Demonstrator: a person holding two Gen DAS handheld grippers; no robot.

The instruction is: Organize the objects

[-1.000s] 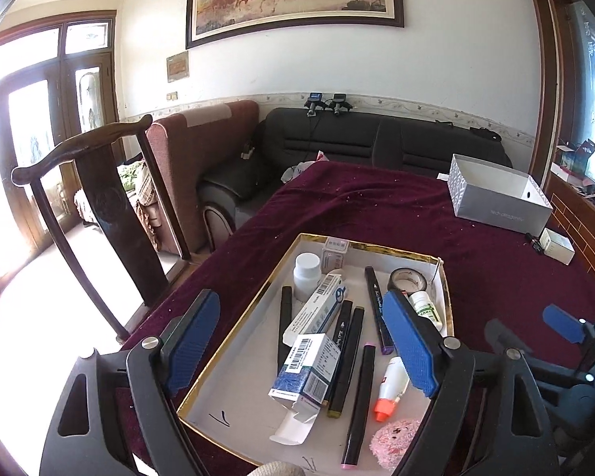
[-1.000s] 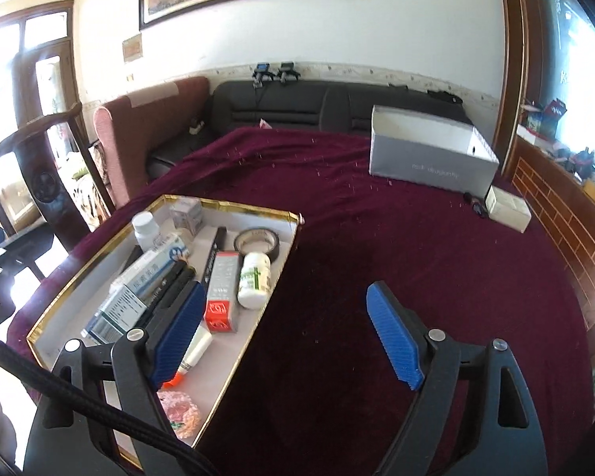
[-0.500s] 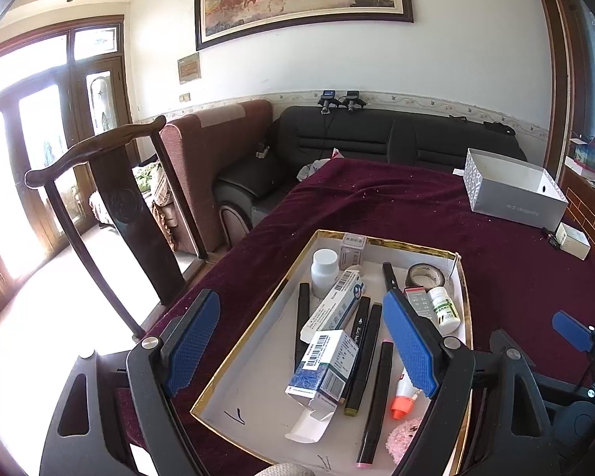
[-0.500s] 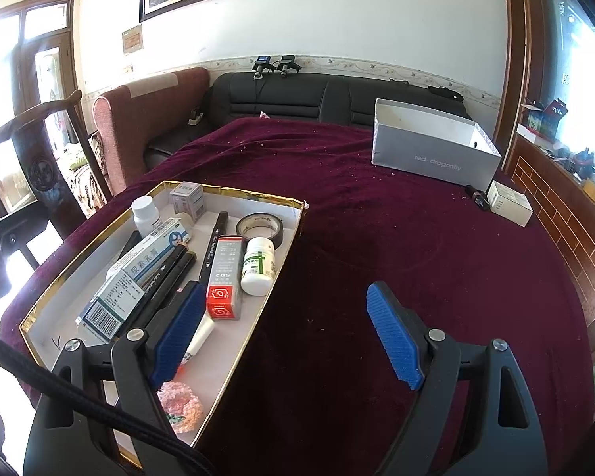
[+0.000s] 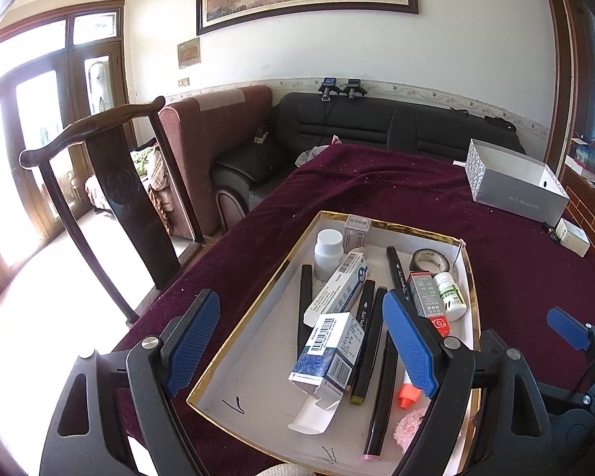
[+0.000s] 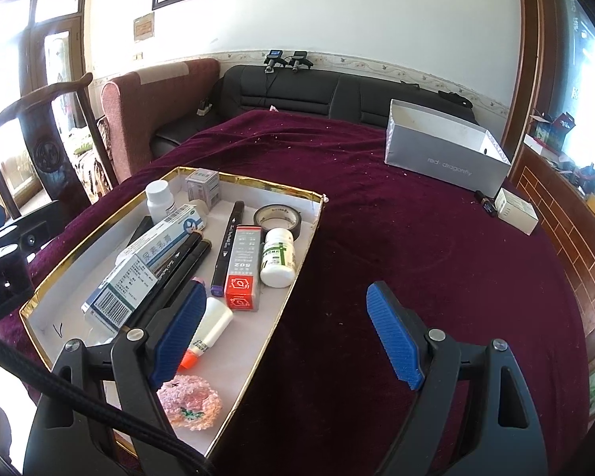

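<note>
A gold-rimmed white tray [image 5: 258,309] [image 6: 297,273] lies on the maroon tablecloth [image 6: 416,238]. It holds a white bottle [image 5: 328,246], a green-label bottle [image 6: 278,257], a red 502 box [image 6: 242,267], a tape roll [image 6: 278,216], medicine boxes [image 5: 331,351], several black markers [image 5: 367,341], a glue tube [image 6: 208,331] and a pink puff [image 6: 189,400]. My left gripper [image 5: 301,345] is open above the tray's near end. My right gripper [image 6: 285,337] is open over the tray's right rim. Both are empty.
A grey open box [image 6: 444,150] and a small white box [image 6: 516,211] sit at the table's far right. A dark wooden chair [image 5: 111,182] stands left of the table. Sofas [image 5: 377,127] lie beyond the far edge.
Both grippers have pulled back and risen a little, so the tray shows more fully. Both stay open and empty. Nothing in the tray has moved.
</note>
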